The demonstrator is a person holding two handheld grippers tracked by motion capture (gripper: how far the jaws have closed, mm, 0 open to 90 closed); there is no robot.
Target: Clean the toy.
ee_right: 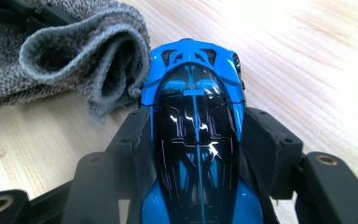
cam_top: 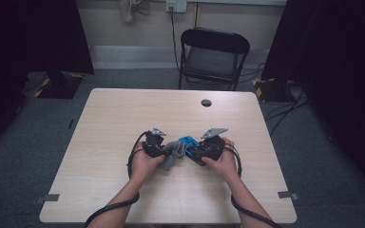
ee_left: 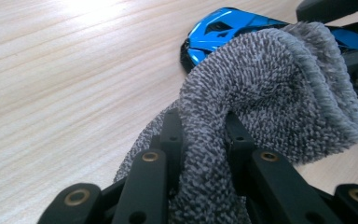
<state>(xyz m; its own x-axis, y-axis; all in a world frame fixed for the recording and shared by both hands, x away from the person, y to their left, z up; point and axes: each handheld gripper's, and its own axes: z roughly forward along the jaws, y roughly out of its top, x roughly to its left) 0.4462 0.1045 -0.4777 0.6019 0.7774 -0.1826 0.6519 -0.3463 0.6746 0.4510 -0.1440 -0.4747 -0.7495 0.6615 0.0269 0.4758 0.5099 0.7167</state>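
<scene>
Beyond my work: the room around me

I see a light wooden table [cam_top: 123,114] with a round dark grommet [cam_top: 206,102], a black folding chair [cam_top: 213,57] behind it, and a wall socket [cam_top: 176,5].

Grey speckled cloth [ee_left: 261,98]; glossy blue toy car [ee_right: 196,135] with black roof; pale wood-grain counter [cam_top: 123,118]; black chair [cam_top: 213,57].

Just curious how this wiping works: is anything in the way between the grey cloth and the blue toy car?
Nothing visible. The left hand-held gripper pinches the grey cloth, whose fold lies right against the blue toy car, clamped by the right hand-held gripper.
</scene>
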